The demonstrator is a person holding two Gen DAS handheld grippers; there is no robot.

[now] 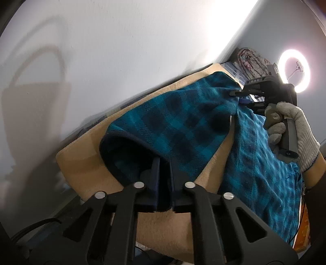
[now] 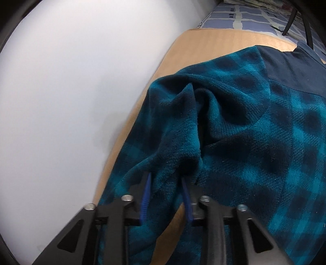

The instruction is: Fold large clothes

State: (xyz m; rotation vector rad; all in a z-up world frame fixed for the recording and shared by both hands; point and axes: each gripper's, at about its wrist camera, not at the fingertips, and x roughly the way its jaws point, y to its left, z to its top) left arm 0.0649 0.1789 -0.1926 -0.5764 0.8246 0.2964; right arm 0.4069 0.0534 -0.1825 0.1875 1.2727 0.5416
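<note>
A teal and dark blue checked fleece garment [image 1: 183, 122] lies spread over a tan table [image 1: 81, 163]. In the left wrist view my left gripper [image 1: 164, 169] is shut on the dark-trimmed sleeve cuff [image 1: 122, 146] near the table's left end. A hand in a white knit glove [image 1: 295, 126] holds my right gripper [image 1: 236, 94], which bites the fleece at the far end of the sleeve. In the right wrist view the right gripper [image 2: 166, 183] has its blue pads [image 2: 145, 195] pressed on a raised fold of the garment [image 2: 244, 132], near the shoulder seam.
A white wall [image 1: 122, 51] runs close behind the table's far edge [image 2: 154, 77]. A lit ring light [image 1: 294, 70] and a bundle of patterned cloth [image 1: 250, 61] stand beyond the table's end. Blue tiled bedding [image 2: 244, 14] lies past the table.
</note>
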